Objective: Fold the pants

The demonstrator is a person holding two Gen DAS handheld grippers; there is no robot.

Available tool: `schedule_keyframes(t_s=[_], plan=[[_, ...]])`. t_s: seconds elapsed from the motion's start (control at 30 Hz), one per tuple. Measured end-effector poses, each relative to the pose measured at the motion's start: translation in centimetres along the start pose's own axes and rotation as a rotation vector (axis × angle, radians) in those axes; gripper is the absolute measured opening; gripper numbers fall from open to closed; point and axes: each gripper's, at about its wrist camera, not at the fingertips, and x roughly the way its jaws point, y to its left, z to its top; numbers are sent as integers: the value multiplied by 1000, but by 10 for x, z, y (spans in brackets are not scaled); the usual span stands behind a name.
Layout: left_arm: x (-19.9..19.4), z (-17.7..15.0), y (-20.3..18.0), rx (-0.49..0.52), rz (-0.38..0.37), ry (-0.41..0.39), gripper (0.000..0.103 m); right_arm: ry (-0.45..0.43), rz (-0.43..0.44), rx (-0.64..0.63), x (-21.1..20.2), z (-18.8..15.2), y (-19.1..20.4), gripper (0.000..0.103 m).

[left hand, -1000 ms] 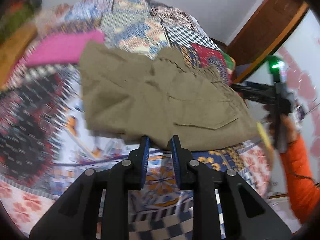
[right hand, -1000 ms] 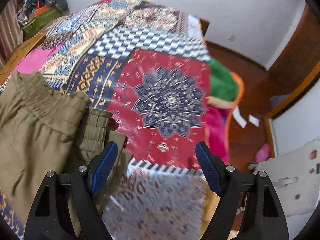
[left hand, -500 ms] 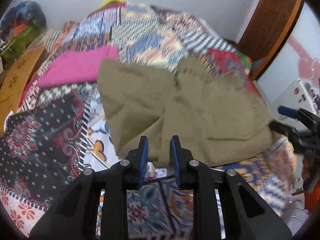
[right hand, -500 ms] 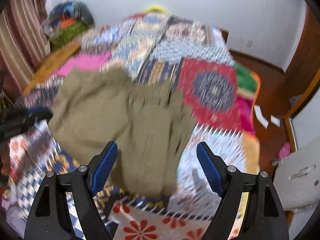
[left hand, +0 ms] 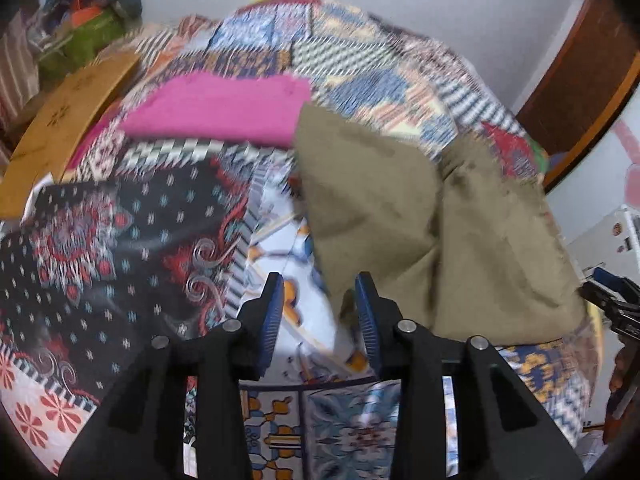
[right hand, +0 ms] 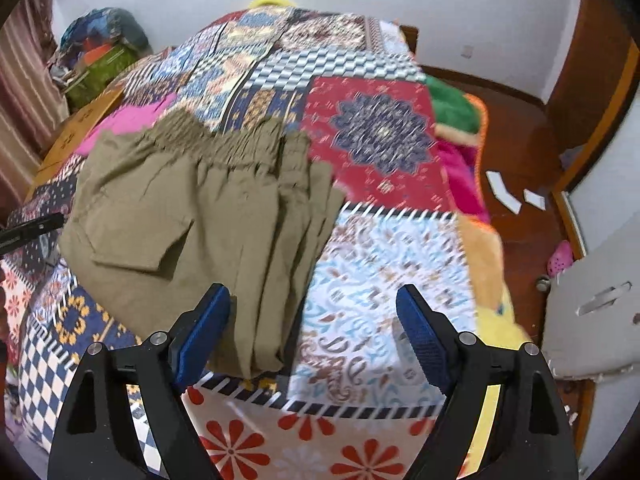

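Khaki pants, folded, lie on the patchwork bedspread. In the right wrist view the pants show their elastic waistband at the far end and a flap pocket on top. My left gripper hovers at their near left corner; its jaws are opening, and the cloth edge lies just beside the right pad, untouched. My right gripper hangs over the pants' near right edge, jaws wide and still opening, pressing on nothing. Each view catches the other gripper at its edge.
A pink cloth lies beyond the pants. A tan board and a pile of bags stand along the bed's left side. Right of the bed are wooden floor with paper scraps and a white cabinet.
The left jaws have parted and slid left off the pants' edge they were closed around. The right gripper has swung from the red patch back over the pants, widening slightly.
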Motion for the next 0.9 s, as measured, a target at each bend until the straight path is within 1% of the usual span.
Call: schedule_keyframes(t_s=[0.1,0.17,0.27,0.3,0.33,0.37,0.47,0.53,0.57,0.6,0.63,0.7,0.77,0.83,0.9], plan=[[-6,15,-18,45,-49,-18,36,-46,15,13,-9,11,-2,82],[-4,25,-33,79,-76,-22,38,-66,27,14,-9,22,1,82],[8,40,-61,135,-122,-12,40,-80,39,5,-1,36,7,82],[15,44,-72,158,-148,-1,40,-86,40,-2,4,42,11,82],[23,48,-81,183,-158,7,40,-88,41,-9,10,48,14,82],[30,50,-88,200,-150,12,40,-87,43,-14,11,49,17,82],[63,53,-100,255,-63,38,40,-45,43,-35,35,55,22,82],[83,53,-97,256,-33,59,52,10,-16,-68,60,50,23,81],[88,54,-94,252,-32,54,53,22,-45,-87,66,47,23,81],[90,55,-92,243,-46,54,54,34,-53,-108,76,41,20,81],[89,58,-88,231,-56,47,56,40,-22,-89,80,38,15,81],[85,61,-84,221,-49,25,61,51,32,-26,79,37,3,82],[80,64,-79,195,-58,20,62,49,56,11,75,38,-5,82],[72,68,-72,165,-60,6,62,34,54,16,66,38,-7,82],[62,71,-67,163,-31,-16,62,20,24,-3,57,36,-5,81]])
